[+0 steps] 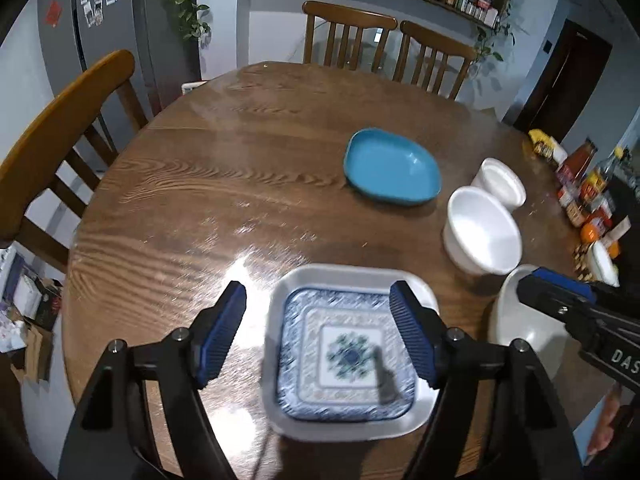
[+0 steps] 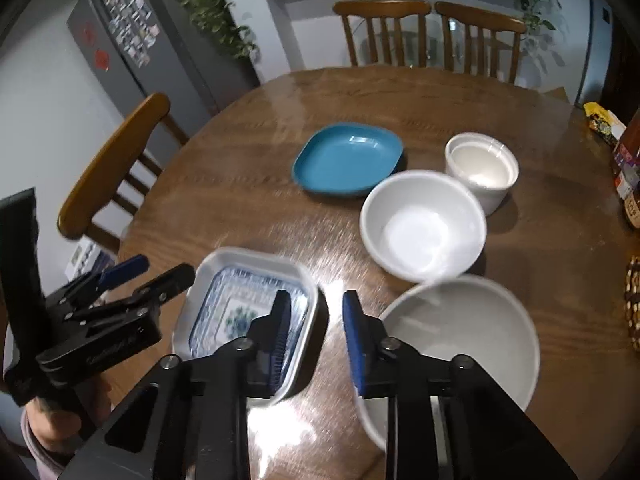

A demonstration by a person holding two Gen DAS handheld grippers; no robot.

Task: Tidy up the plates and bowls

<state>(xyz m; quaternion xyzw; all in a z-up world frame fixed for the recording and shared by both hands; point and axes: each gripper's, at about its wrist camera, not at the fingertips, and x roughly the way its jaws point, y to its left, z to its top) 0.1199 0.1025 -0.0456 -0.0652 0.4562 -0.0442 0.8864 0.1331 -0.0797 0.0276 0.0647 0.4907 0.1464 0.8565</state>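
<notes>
Glossy wood table [image 1: 240,200]; glazed ceramic patterned plate [image 1: 348,352]; ribbed tool pads.

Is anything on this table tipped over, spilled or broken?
Nothing stands out. The patterned square plate, blue plate and the white bowls, such as the middle one, all sit upright on the wooden table; no spills or chips show, though the pictures are slightly blurred.

Square plate [image 1: 348,350] white rim, blue floral pattern; teal plate [image 1: 392,168]; white bowls [image 2: 422,226]; brown table [image 1: 240,184].
</notes>
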